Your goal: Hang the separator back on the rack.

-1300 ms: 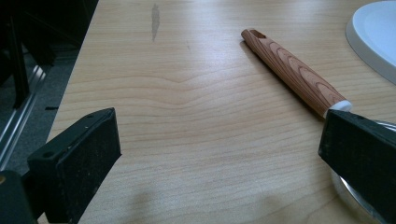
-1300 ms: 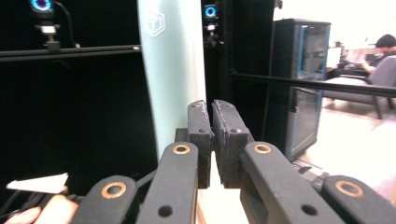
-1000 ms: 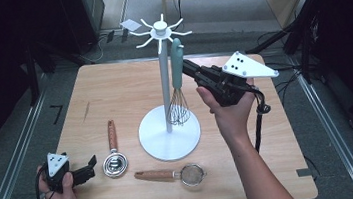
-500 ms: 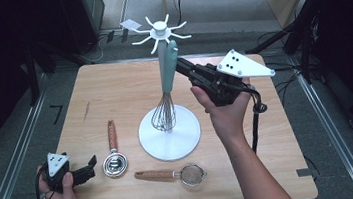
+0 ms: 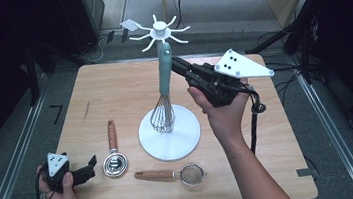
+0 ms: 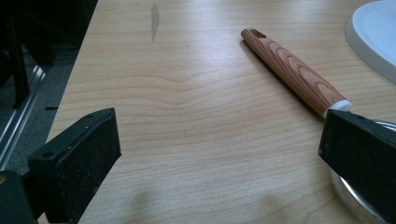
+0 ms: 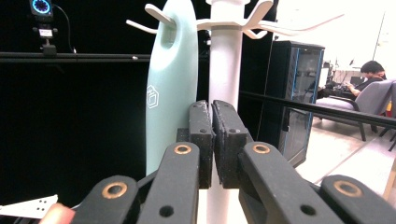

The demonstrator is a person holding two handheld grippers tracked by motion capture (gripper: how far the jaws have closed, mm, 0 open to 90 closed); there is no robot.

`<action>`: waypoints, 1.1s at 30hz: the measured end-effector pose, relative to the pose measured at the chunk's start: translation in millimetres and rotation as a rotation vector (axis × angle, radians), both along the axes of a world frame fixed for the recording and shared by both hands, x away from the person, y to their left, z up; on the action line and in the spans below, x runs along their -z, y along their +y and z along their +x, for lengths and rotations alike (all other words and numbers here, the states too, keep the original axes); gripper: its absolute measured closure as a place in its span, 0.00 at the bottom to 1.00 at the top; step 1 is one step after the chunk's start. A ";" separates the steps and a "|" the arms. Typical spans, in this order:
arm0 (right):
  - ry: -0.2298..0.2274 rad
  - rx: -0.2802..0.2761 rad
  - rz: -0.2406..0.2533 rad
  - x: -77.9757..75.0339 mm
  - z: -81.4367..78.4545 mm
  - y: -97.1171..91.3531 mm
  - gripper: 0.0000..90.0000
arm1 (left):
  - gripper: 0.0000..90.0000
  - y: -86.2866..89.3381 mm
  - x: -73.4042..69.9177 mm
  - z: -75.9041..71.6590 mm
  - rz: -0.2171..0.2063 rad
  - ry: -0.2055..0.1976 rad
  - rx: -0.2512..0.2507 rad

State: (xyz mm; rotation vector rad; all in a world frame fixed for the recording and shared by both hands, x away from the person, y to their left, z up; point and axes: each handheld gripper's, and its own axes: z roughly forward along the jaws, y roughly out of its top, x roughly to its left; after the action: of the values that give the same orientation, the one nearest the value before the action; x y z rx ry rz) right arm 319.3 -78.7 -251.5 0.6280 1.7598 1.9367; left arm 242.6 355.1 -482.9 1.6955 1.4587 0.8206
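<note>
A whisk with a pale teal handle (image 5: pixel 165 73) hangs from a hook of the white rack (image 5: pixel 158 29), its wires (image 5: pixel 161 115) low beside the pole. In the right gripper view the hook passes through the hole in the whisk's handle (image 7: pixel 169 88). My right gripper (image 5: pixel 174 62) is shut with nothing between its jaws, and its tips are right beside the handle, in front of the pole (image 7: pixel 224 65). My left gripper (image 5: pixel 91 168) rests open on the table at the front left. A wood-handled utensil (image 6: pixel 293 70) lies just ahead of its right jaw.
The rack's round white base (image 5: pixel 170 133) stands mid-table. A wood-handled utensil with a round metal head (image 5: pixel 114 159) lies left of it, and a small wood-handled mesh strainer (image 5: pixel 172 174) lies in front. Dark equipment and cables surround the wooden table (image 5: pixel 113 94).
The whisk has shifted left against the pole, its wires swinging left over the base. My right gripper has followed it slightly up and left. The left gripper has stayed put.
</note>
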 end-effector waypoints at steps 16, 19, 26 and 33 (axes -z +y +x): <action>-0.001 -0.006 -0.003 -1.2 -4.5 12.8 0.98 | 0.00 0.0 -0.1 0.2 0.001 0.003 -0.001; -0.004 -0.008 -0.008 -1.8 -4.3 14.9 0.98 | 0.00 0.0 0.0 0.3 0.001 0.002 -0.002; -0.006 -0.017 -0.018 -2.0 -5.1 22.5 0.98 | 0.00 -0.1 -0.2 0.0 0.002 0.004 0.001; -0.002 -0.022 -0.016 -1.3 -4.4 27.0 0.98 | 0.00 -0.1 -0.2 0.2 0.001 0.005 0.001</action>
State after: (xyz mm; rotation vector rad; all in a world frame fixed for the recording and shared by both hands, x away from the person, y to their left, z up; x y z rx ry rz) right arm 314.9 -51.8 -250.2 0.6030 1.7869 1.9353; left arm 242.7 355.0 -482.8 1.7001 1.4607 0.8166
